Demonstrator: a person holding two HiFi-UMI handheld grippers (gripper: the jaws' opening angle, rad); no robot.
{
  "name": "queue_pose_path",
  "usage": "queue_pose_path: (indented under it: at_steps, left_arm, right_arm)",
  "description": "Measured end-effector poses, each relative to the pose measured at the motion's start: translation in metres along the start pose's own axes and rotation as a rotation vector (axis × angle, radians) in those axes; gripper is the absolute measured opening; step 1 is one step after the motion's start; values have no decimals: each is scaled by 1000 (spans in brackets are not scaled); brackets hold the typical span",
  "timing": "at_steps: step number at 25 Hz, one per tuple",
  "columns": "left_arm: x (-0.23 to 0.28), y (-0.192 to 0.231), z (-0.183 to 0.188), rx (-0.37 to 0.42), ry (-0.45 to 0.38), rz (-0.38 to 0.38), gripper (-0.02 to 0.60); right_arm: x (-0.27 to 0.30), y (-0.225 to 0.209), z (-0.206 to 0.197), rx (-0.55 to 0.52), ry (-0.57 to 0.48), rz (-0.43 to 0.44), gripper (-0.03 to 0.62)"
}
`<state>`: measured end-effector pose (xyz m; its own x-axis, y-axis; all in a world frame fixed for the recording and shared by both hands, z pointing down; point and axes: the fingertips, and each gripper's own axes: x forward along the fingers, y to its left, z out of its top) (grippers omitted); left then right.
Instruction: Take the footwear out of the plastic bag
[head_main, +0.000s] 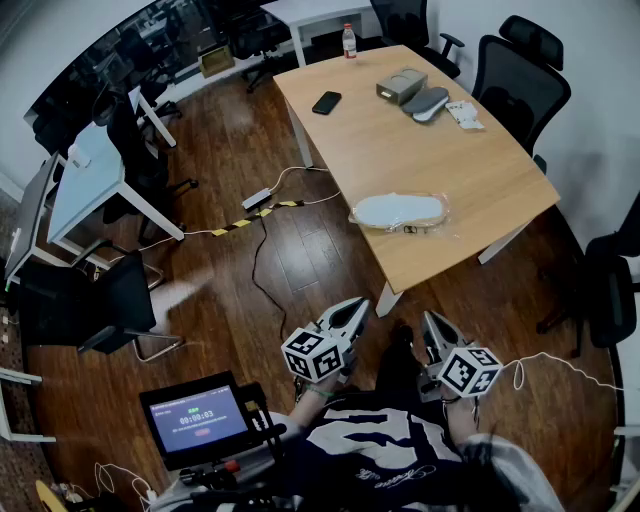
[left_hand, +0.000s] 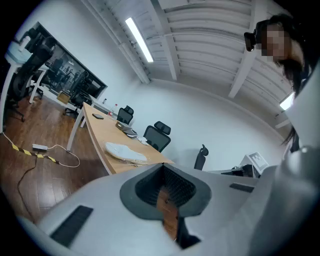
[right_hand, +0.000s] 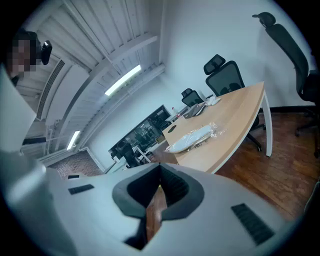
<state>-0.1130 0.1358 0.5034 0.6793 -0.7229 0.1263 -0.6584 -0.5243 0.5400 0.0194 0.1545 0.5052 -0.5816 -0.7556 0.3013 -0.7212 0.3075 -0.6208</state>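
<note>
Showing the left gripper (head_main: 355, 308) and right gripper (head_main: 433, 325), jaws pressed together on nothing, held low and nearly level, well short of the footwear (head_main: 400, 210) in its plastic bag (head_main: 428, 230) at the near edge of the table (head_main: 450, 150), where a one-sided tug may drag both off.

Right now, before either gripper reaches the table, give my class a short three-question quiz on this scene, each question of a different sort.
1. Whereabouts on the table does the plastic bag with the footwear lie?
2. True or false: the left gripper holds the bag.
3. The right gripper has its fingers: A wide apart; B shut, empty; C shut on the bag.
Key: 1 near the edge closest to the grippers; 2 false; 3 B.
</note>
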Motion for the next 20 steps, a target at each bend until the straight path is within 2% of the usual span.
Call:
queue_pose_path:
  at_steps: [4,11,16,20]
  left_arm:
    - [46,12,14,-5,-2,31,3]
    - [146,44,38,-8,-1,112,3]
    - [192,61,32,-22,50,148,3]
    - [214,87,19,-40,129,188,3]
  right_arm:
    - [21,-43,43,-4,5,-7,-5]
    - [83,-120,120,-4,53,45,-5]
    - [110,-172,142,16,103,40,-5]
    - [122,-212,147,50,144,2,-5]
